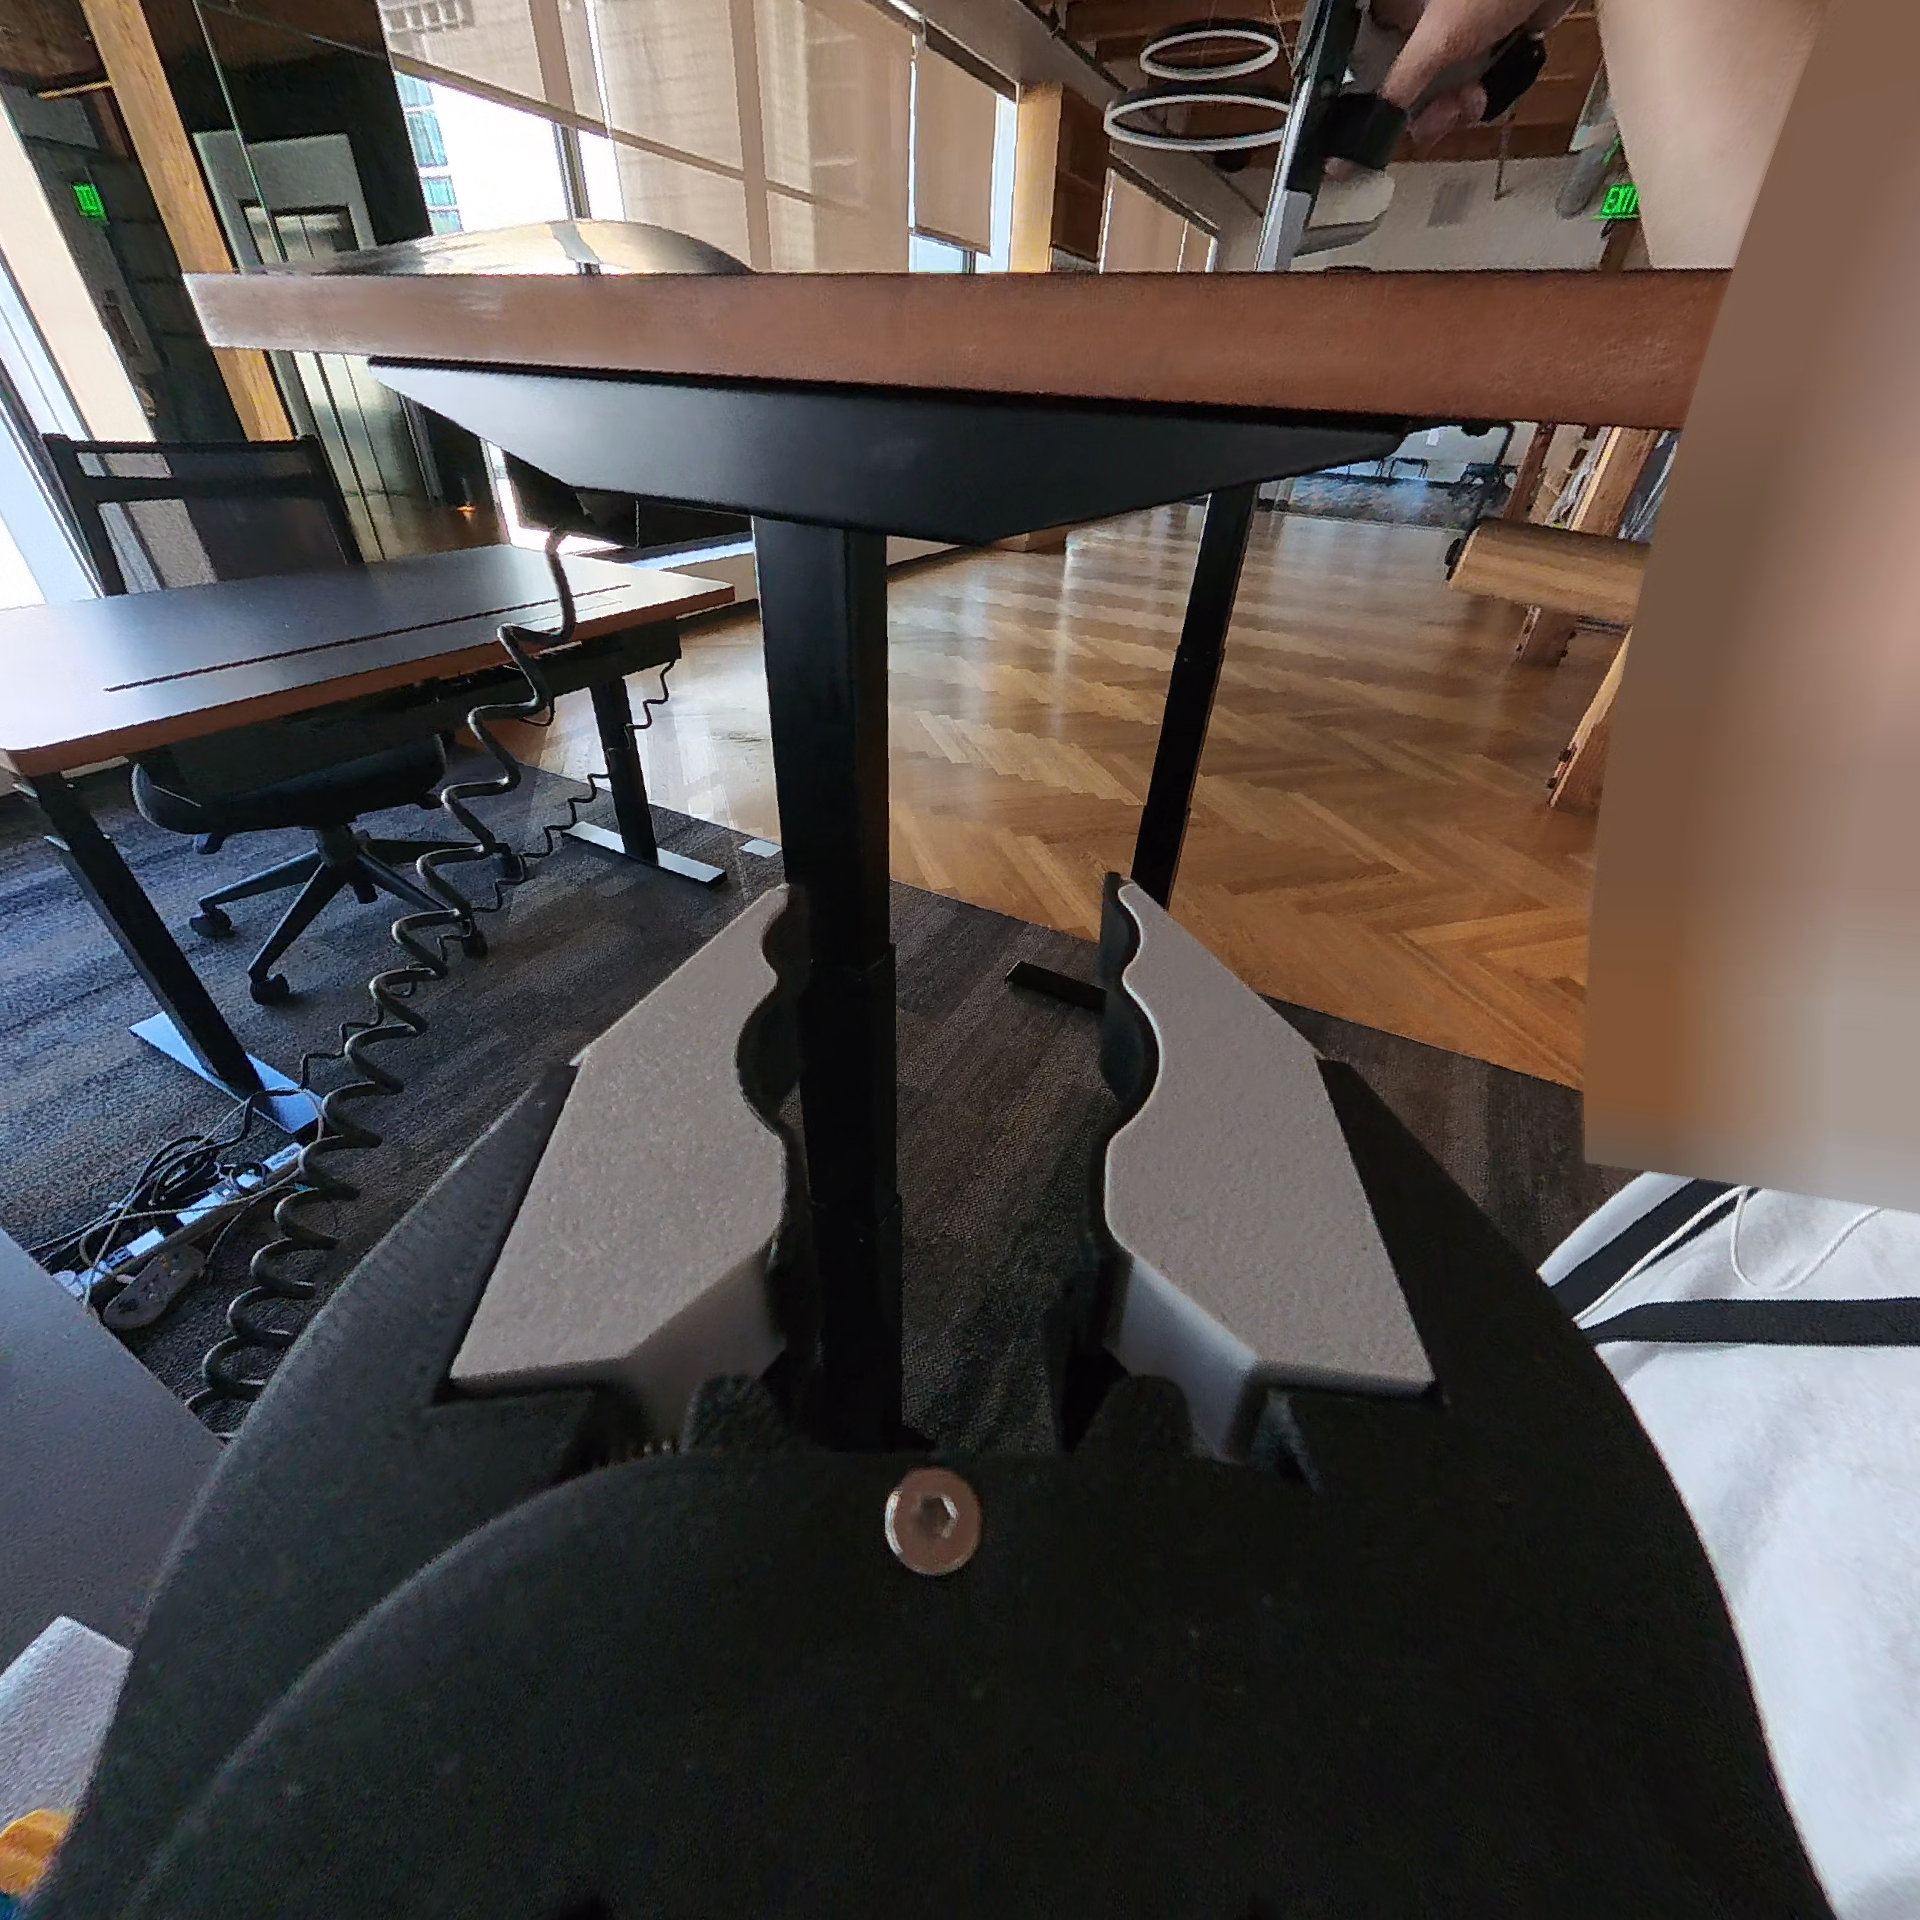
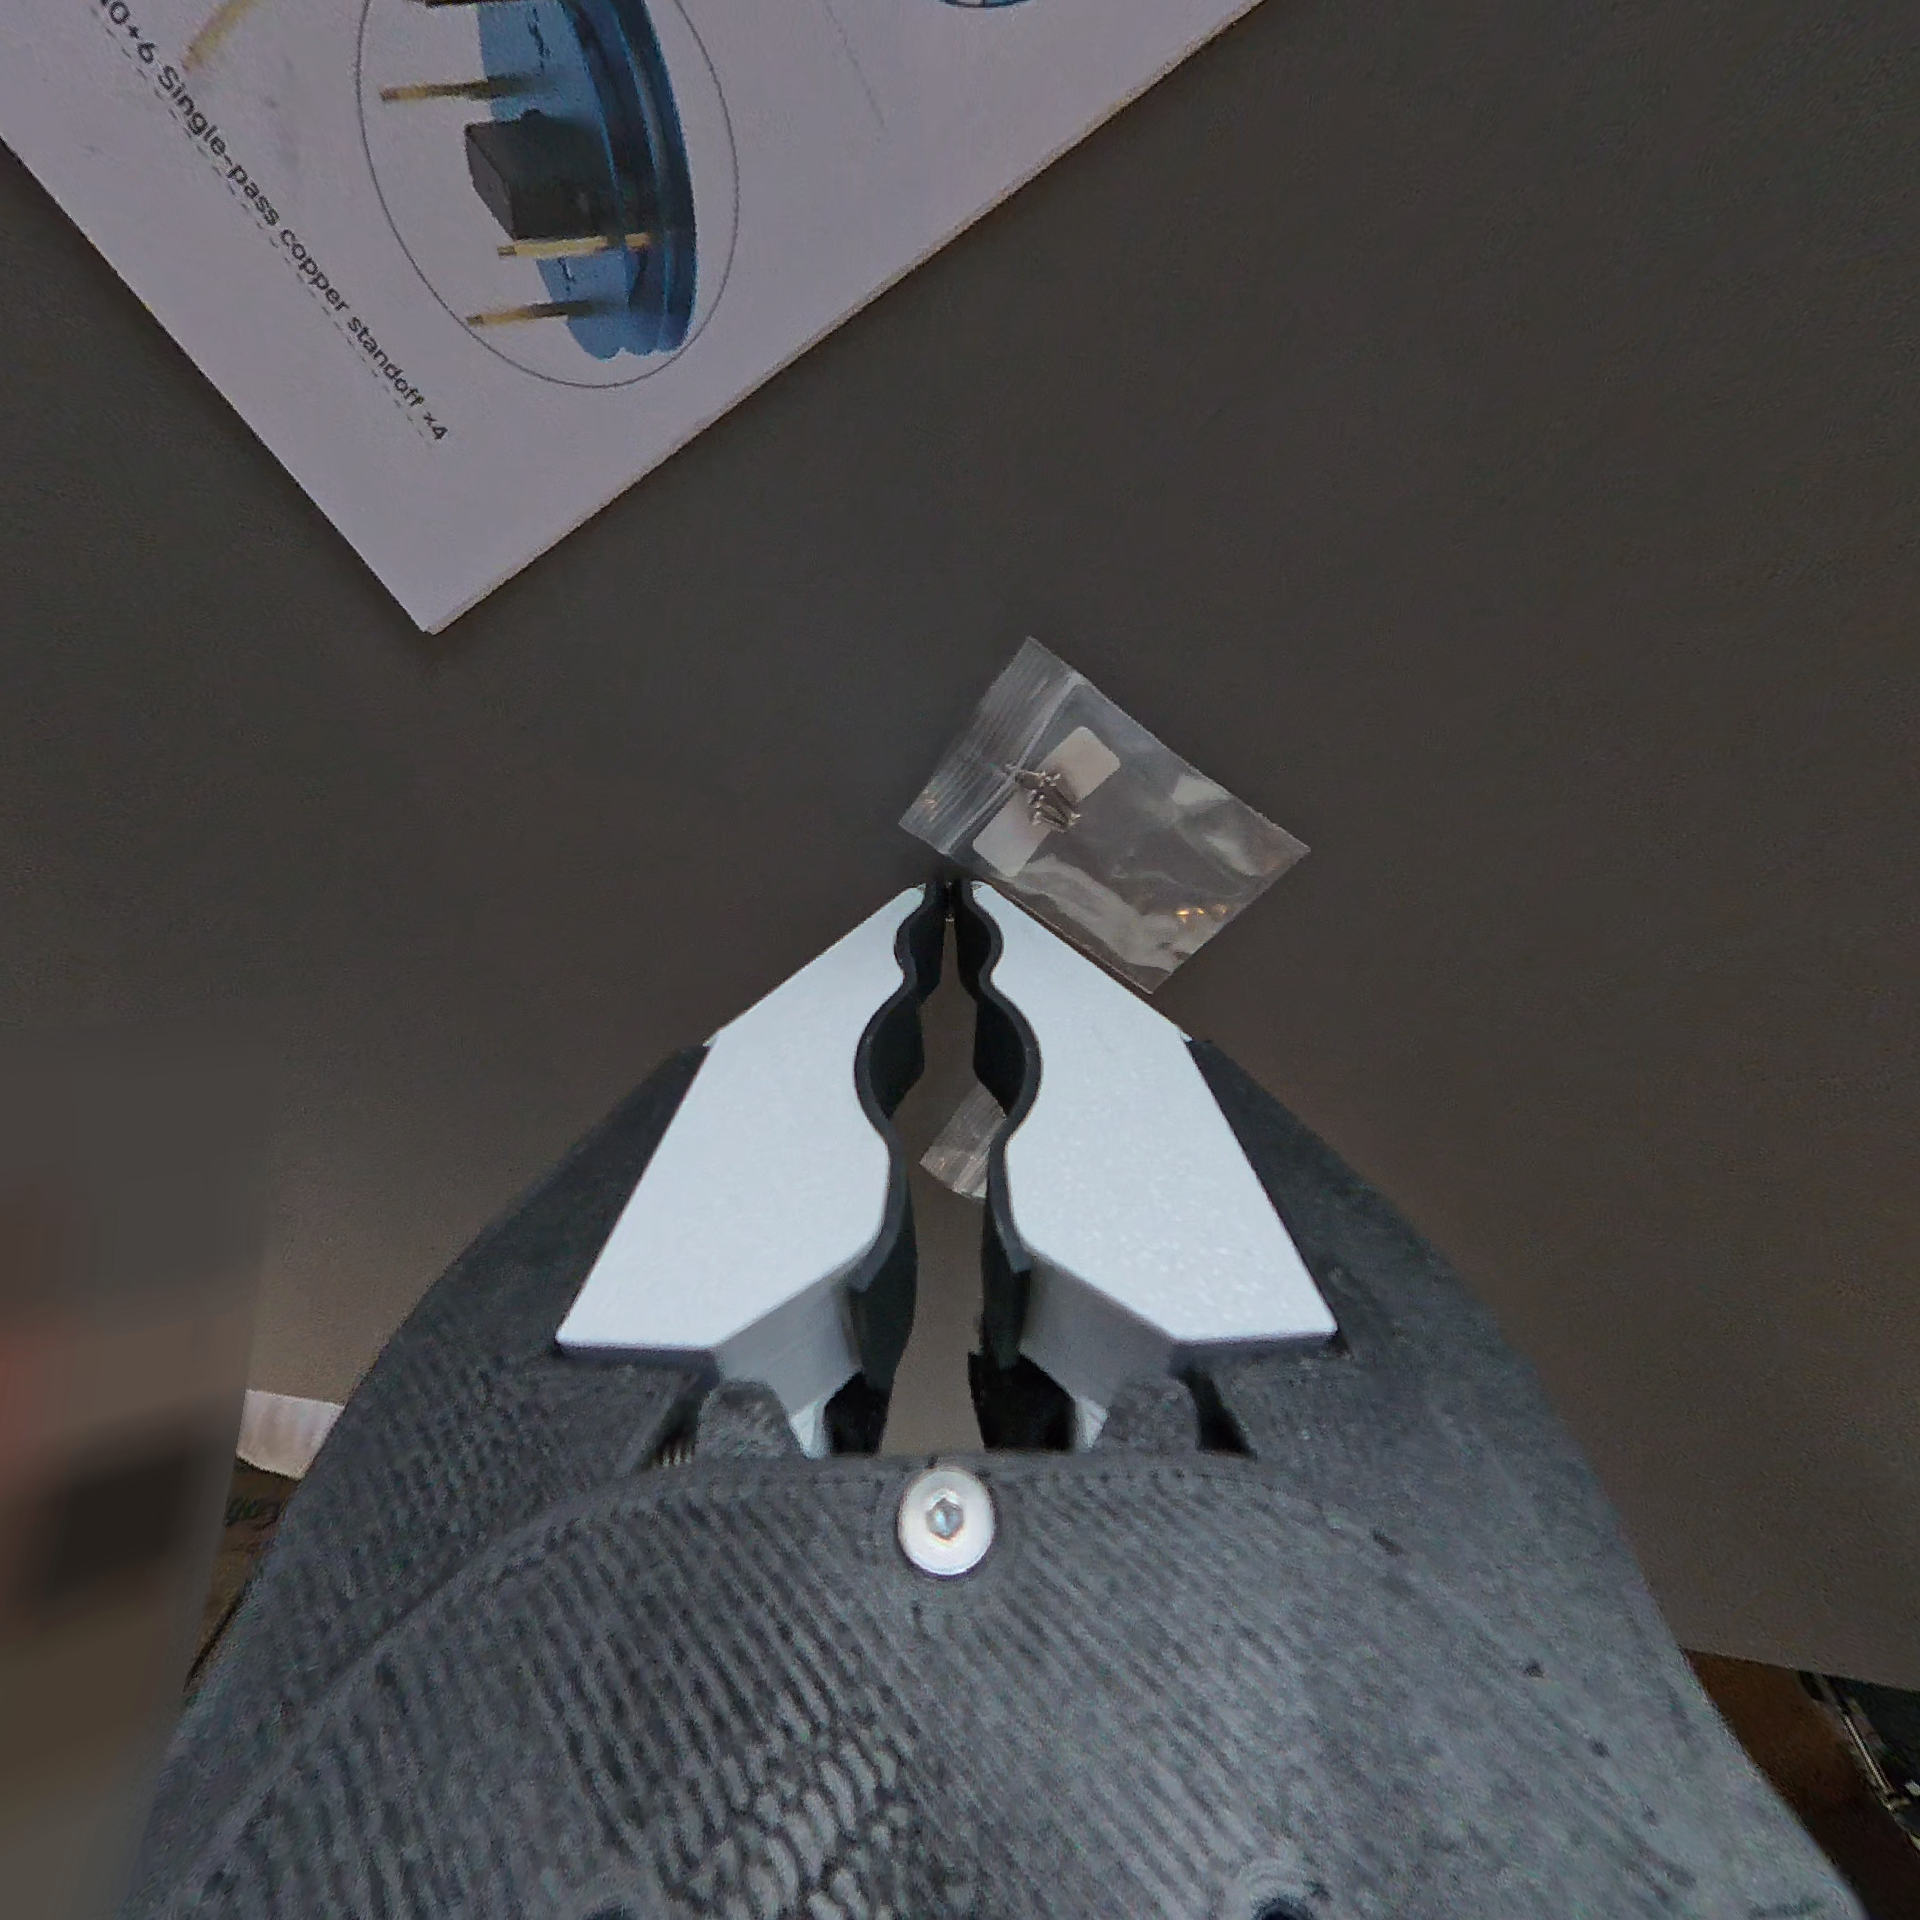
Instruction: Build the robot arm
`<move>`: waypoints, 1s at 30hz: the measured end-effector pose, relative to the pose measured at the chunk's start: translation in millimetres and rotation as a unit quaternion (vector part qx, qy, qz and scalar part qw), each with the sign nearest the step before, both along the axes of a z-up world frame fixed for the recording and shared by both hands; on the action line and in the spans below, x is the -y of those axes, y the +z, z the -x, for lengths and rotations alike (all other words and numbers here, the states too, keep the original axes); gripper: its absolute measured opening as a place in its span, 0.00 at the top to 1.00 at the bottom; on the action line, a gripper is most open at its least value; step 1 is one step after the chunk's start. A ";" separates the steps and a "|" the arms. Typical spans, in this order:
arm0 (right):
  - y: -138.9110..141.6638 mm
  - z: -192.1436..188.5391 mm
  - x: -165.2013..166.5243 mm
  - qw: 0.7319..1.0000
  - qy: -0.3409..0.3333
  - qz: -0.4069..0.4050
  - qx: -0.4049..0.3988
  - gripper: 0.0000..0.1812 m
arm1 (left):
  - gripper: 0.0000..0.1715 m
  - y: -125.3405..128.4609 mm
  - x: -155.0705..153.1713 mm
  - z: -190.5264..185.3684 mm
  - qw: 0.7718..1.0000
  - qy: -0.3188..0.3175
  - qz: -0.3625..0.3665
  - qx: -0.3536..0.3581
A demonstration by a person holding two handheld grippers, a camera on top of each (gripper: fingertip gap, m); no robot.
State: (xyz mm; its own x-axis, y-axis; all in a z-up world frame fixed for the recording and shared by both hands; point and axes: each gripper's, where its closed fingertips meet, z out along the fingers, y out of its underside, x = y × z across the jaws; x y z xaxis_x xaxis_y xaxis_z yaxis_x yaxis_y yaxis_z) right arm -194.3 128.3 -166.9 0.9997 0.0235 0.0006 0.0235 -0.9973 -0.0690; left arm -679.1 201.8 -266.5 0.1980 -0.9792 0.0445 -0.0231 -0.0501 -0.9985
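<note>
Two grippers were in use, well apart in height. The left gripper (image 1: 951, 914) hung below the desk's wooden edge (image 1: 935, 332), its grey fingers (image 1: 665, 1174) spread wide and empty, with the black telescoping desk leg (image 1: 831, 831) seen between them but farther off. Beyond it lay speckled dark carpet (image 1: 582, 987) that met glossy herringbone wood flooring (image 1: 1299, 779). A second black-topped desk (image 1: 291, 634) stood to the left with a wheeled office chair (image 1: 312, 821) under it, and a coiled black cable (image 1: 416, 966) trailed down to a tangle of cords on the carpet. Roller blinds covered tall windows, and ring-shaped lamps (image 1: 1205, 94) hung from the ceiling.

Up on the matte dark desktop (image 2: 1455, 416), the right gripper (image 2: 954, 888) had its wavy black pads (image 2: 894, 1029) pressed together at the tips, pinching a corner of a small clear zip bag (image 2: 1112, 821). Tiny metal screws glinted inside the crinkled plastic. The bag sat just beyond the tips, slanting right, though whether it lay on the surface I could not tell. A white printed instruction sheet (image 2: 312, 364) with a blue diagram lay flat at the far left.
</note>
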 end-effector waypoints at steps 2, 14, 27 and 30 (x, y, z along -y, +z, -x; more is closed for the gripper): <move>0.0 -0.9 3.0 1.000 0.008 0.007 0.009 0.99 | 0.68 -0.2 -0.1 1.6 1.000 0.000 0.000 0.000; 60.3 126.0 -6.7 0.976 0.180 -0.110 -0.046 1.00 | 0.69 -3.1 -3.8 59.4 0.999 0.012 0.002 0.038; -0.1 493.0 -89.8 0.859 0.486 -0.159 0.026 1.00 | 0.70 4.7 -12.3 207.8 0.991 0.054 0.036 0.114; -58.3 548.3 -107.0 0.852 0.507 -0.131 0.011 1.00 | 0.70 -20.0 -0.4 243.4 0.990 0.091 0.056 0.095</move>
State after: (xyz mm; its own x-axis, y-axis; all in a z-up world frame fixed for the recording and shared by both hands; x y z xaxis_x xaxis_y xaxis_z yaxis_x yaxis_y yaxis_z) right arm -742.6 235.3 -225.2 0.4643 0.8717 0.1570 0.8684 -0.4132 -0.2741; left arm -922.5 202.2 -286.6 0.3483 -0.9147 0.2051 0.1847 -0.1475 -0.9717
